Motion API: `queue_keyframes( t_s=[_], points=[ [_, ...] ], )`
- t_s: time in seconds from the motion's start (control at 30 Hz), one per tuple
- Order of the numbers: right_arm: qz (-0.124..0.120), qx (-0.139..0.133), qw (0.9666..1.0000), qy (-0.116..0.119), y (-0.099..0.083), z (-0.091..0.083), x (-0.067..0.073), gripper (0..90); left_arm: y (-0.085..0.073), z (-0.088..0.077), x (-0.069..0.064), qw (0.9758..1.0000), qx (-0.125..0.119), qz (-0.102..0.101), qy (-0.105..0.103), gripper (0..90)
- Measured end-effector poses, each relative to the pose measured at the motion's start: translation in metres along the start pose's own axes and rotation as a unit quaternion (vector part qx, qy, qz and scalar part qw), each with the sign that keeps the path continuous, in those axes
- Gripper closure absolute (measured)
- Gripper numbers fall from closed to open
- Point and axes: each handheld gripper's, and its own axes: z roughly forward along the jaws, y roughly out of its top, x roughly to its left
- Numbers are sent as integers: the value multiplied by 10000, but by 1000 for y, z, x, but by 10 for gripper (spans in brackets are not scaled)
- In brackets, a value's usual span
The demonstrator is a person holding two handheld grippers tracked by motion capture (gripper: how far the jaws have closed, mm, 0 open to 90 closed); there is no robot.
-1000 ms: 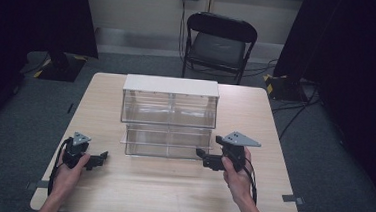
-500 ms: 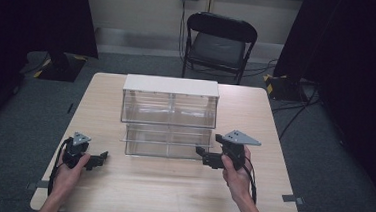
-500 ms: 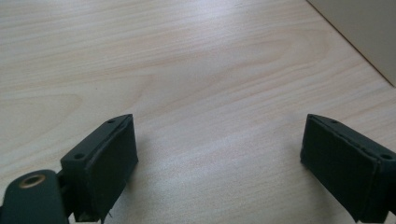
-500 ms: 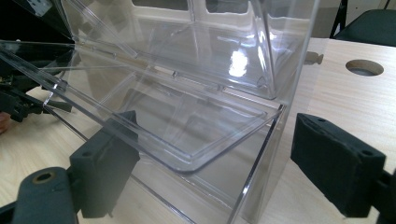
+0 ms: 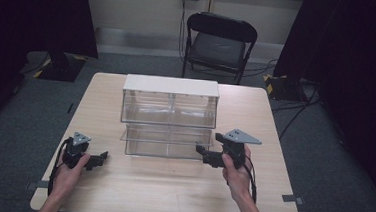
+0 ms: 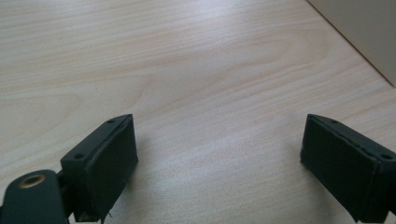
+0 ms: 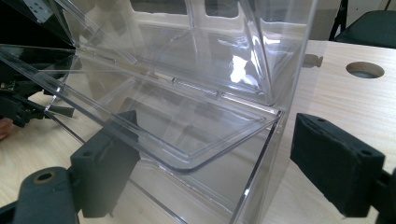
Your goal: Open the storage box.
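A clear plastic two-tier bin [image 5: 169,117] with a white top stands at the middle of the wooden table [image 5: 169,195]. My right gripper [image 5: 203,155] is open at the bin's lower front right corner. In the right gripper view the open right gripper [image 7: 215,172] has that clear corner [image 7: 261,154] and the lower hinged flap [image 7: 177,140] between its jaws, without squeezing them. My left gripper [image 5: 99,159] rests low on the table, left of the bin and apart from it. In the left gripper view the left gripper [image 6: 219,163] is open over bare wood.
A black folding chair [image 5: 219,40] stands beyond the table's far edge. A round hole [image 7: 365,70] is cut in the tabletop to the right of the bin. Dark curtains hang on both sides. Bare wood lies in front of the bin.
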Motion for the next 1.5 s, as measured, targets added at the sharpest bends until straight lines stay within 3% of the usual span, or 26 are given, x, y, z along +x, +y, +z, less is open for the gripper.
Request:
queue_keyframes(
  t_s=[0.4, 1.5],
  points=[
    [90, -61, 9999, -3, 1, 2, -2, 148, 0, 0, 0, 10000, 1, -2, 2, 102],
    [13, -134, 9999, 0, 16, 5, 0, 156, 0, 0, 0, 10000, 3, -1, 6, 102]
  ],
)
